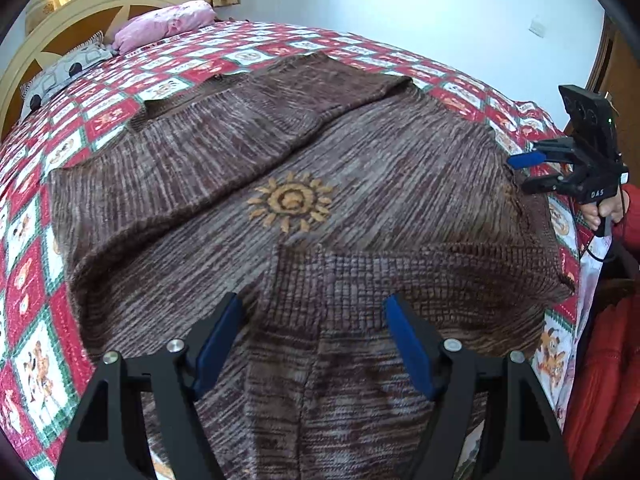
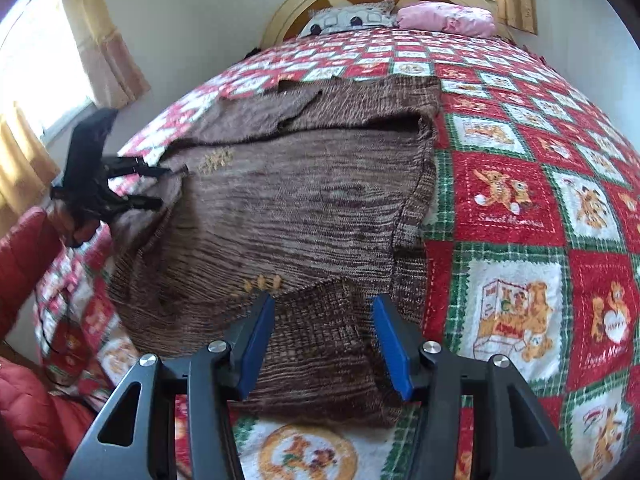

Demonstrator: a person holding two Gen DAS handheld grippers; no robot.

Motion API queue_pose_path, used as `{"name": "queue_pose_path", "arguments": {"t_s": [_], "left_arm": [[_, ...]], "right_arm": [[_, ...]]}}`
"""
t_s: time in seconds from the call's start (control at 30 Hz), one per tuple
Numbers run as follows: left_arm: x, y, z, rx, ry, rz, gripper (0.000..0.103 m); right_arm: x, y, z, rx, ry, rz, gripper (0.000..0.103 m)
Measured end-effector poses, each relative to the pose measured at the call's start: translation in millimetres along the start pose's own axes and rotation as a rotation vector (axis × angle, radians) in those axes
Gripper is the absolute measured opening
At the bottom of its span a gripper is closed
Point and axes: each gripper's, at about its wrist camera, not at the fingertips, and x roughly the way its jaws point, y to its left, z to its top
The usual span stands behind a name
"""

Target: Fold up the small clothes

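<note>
A brown striped knit sweater [image 1: 360, 184] with an orange sun motif [image 1: 291, 202] lies spread on the bed, both sleeves folded in over its body. My left gripper [image 1: 314, 306] is open, its blue pads just above the near folded sleeve [image 1: 360, 276]. My right gripper [image 2: 323, 306] is open over a folded sleeve end [image 2: 320, 344] at the sweater's near edge. The right gripper also shows in the left wrist view [image 1: 520, 174] at the sweater's right edge. The left gripper shows in the right wrist view [image 2: 158, 186], open at the sweater's left edge.
The bed has a red, white and green patterned quilt [image 2: 520, 200]. A spotted pillow [image 1: 60, 72] and a pink pillow [image 1: 168, 24] lie at the headboard [image 1: 80, 4]. The person's red jacket [image 1: 600, 360] is at the bed's side.
</note>
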Motion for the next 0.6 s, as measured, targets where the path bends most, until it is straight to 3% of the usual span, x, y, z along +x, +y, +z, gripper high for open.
{"name": "queue_pose_path", "arguments": {"t_s": [0.13,0.2,0.23,0.3,0.43,0.53,0.6], "left_arm": [[2,-2,2,-0.004,0.009,0.000,0.079],[2,-3,1,-0.017,0.010,0.005,0.079],[2,-3,0,-0.025,0.004,0.007,0.078],[1,-4,-1,-0.047,-0.006,0.004,0.077],[1,-8,-2,-0.064,-0.015,0.008,0.072],[-4,-11,-4,-0.072,-0.023,0.015,0.056],[-9,-11,-7,-0.092,-0.037,0.011,0.038]], "right_arm": [[3,6,4,-0.057,0.005,-0.042,0.051],[6,12,2,-0.103,0.031,-0.046,0.034],[6,16,0,-0.132,0.036,-0.058,0.032],[5,23,-4,-0.174,0.043,-0.051,0.015],[5,27,-6,-0.179,0.029,-0.080,0.011],[-4,22,-4,-0.120,-0.001,-0.061,0.008],[-14,19,-3,-0.096,-0.036,-0.061,0.008]]}}
